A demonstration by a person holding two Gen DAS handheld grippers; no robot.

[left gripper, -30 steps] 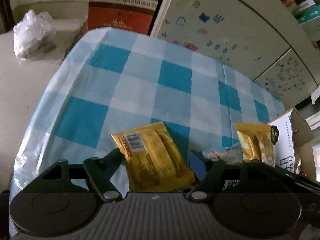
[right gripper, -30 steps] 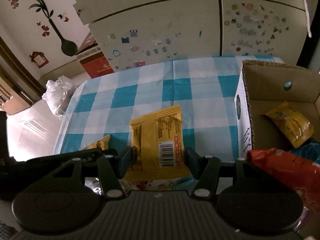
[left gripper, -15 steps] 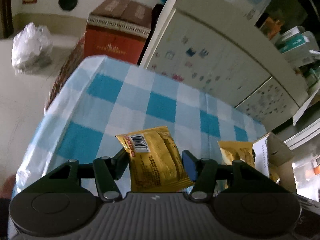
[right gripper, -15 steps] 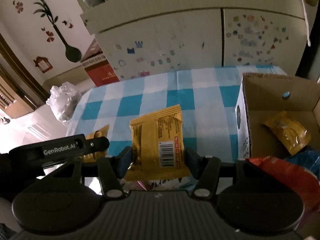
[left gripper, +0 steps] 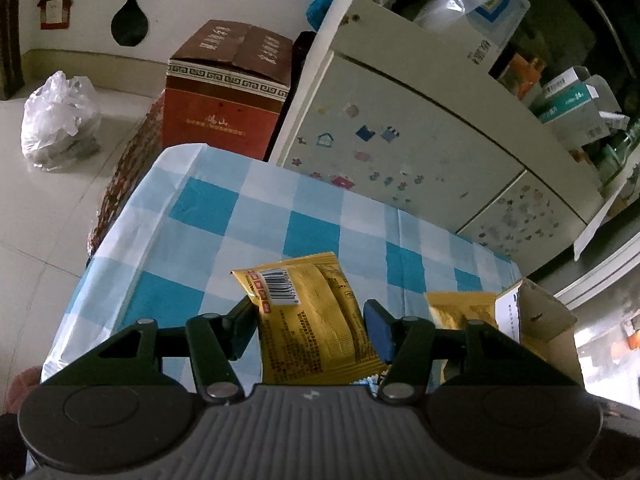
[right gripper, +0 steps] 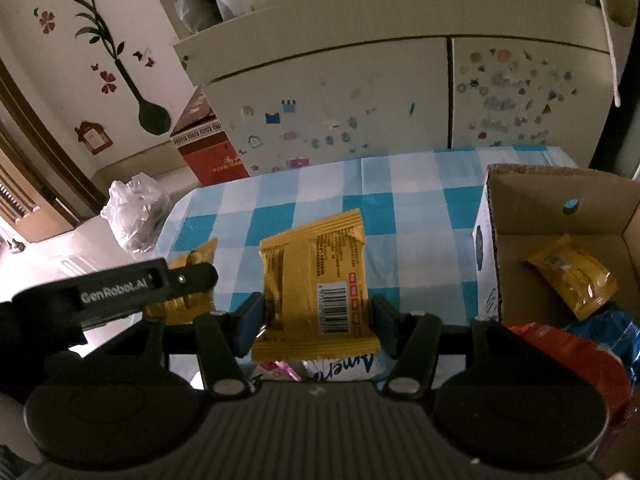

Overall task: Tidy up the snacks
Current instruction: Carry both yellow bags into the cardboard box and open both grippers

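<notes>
Lifting off the checked table (left gripper: 224, 216), the left gripper (left gripper: 310, 320) had just pinched its yellow packet (left gripper: 316, 320); the right gripper (right gripper: 316, 316) pinched another packet (right gripper: 316, 280) beside the box (right gripper: 486, 256), both seemingly ready for boxing.

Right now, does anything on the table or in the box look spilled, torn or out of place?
Nothing stands out. Each tongs holds an intact yellow snack packet, and the cardboard box stands upright with snacks inside.
</notes>
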